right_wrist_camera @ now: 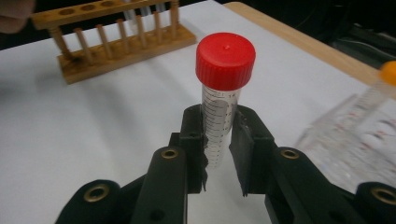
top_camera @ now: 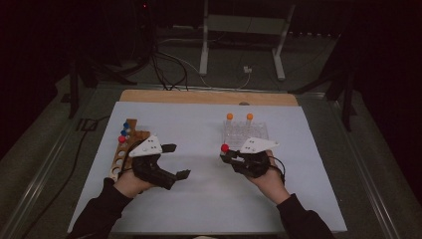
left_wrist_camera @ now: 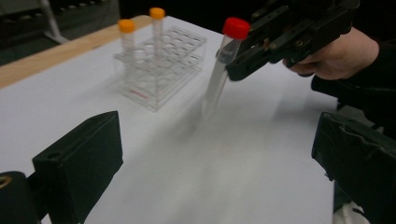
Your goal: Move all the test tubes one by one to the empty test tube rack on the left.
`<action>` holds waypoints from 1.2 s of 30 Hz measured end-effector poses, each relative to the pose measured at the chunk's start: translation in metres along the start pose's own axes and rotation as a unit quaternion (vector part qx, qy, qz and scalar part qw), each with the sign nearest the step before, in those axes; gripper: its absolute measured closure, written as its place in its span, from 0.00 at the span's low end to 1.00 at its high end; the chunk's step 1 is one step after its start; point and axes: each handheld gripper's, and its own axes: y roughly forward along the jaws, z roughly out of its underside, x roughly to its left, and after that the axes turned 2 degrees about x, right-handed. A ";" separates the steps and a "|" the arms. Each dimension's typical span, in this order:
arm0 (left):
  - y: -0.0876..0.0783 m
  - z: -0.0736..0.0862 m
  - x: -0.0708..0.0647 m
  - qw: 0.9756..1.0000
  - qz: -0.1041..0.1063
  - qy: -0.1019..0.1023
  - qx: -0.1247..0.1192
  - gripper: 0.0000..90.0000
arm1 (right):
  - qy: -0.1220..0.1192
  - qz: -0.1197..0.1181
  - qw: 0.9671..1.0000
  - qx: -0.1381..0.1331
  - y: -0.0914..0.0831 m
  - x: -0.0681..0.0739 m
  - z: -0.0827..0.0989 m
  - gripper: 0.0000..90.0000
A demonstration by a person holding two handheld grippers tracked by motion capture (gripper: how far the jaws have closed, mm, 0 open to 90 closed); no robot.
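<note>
At far left we see a wooden rack (top_camera: 124,147) on the white table (top_camera: 199,199). Our left gripper (top_camera: 180,160) stands beside it, jaws wide and empty. Our right gripper (top_camera: 225,155) clamps a red-capped tube (right_wrist_camera: 220,100) above the table, just before the clear rack (top_camera: 246,132) holding two orange-capped tubes (top_camera: 230,119).

Red-capped tube (right_wrist_camera: 219,116) – black graduation marks, a "14" at top – nothing else legible
</note>
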 end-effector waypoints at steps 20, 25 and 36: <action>0.039 -0.015 -0.020 0.999 0.026 0.028 -0.003 0.33 | -0.031 -0.048 0.998 0.016 0.015 0.031 0.000 0.84; 0.049 -0.017 -0.021 0.999 0.017 0.032 -0.006 0.49 | -0.033 -0.051 0.998 0.014 0.013 0.032 -0.001 0.84; 0.055 -0.020 -0.022 0.998 0.021 0.053 -0.007 0.77 | -0.034 -0.053 0.998 0.014 0.014 0.033 -0.001 0.84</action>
